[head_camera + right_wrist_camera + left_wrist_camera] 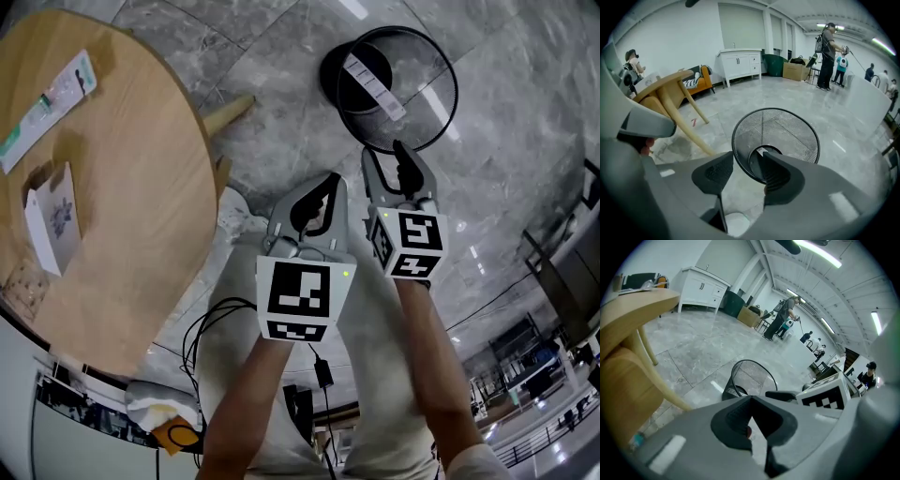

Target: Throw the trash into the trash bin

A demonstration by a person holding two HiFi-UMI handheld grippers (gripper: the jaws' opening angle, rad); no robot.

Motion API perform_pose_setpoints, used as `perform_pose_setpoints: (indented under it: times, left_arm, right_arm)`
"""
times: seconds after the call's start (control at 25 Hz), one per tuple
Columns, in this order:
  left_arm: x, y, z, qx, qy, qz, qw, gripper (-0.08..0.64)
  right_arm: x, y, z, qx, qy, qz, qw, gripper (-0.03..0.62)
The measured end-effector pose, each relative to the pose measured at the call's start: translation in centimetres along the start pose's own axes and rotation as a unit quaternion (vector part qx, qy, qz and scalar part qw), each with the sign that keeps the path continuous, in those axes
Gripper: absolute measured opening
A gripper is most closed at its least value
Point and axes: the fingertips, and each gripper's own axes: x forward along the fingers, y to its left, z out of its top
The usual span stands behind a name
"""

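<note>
The black wire trash bin [433,82] stands on the grey marble floor [272,122], just past the edge of the round wooden tabletop [122,187] and in front of the two grippers. The trash, a long white strip [375,84], already lies inside the bin, with one end on the dark bottom and the other leaning up against the mesh wall. In the right gripper view only a small white corner of it shows in the bin's base [761,152]. The right gripper [400,159] points down at the bin's near rim. Its jaws are parted with nothing between them, and the bin [787,131] shows through the gap [745,161]. The left gripper [322,192] hangs just beside it, a little nearer the person. Its jaws are clenched tip to tip on nothing [750,404], and the bin [740,378] sits beyond them. On the tabletop, well apart from both grippers, lie a long flat pack [47,108] with green print near the far edge and a small white card [54,217] closer in. One wooden table leg [228,112] slants out toward the bin. A black cable [202,328] loops over the floor below the left forearm. Far across the hall, in the right gripper view, a person with a backpack [828,51] stands among others
</note>
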Motion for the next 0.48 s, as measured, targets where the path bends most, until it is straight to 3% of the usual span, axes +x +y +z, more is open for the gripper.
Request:
perform_pose_setpoints:
  times: [0.16,0.4,0.48]
  left_arm:
    - [-1.3,-0.1,-0.1,-0.024,-0.009,0.002,0.9997,0.000]
    - [-4.8,-0.5,-0.2,-0.037,-0.024,0.016,0.9989,0.000]
    - [-6.6,0.3,0.3,-0.051,-0.039,0.032,0.9975,0.000]
  right_arm:
    - [-1.3,1.6,1.8,-0.047,-0.022,0.001,0.999,0.154]
    - [-2.9,4.2,5.4,-0.059,-0.053,0.014,0.997,0.141]
    - [-3.8,5.3,6.9,-0.061,-0.064,0.027,0.996,0.094]
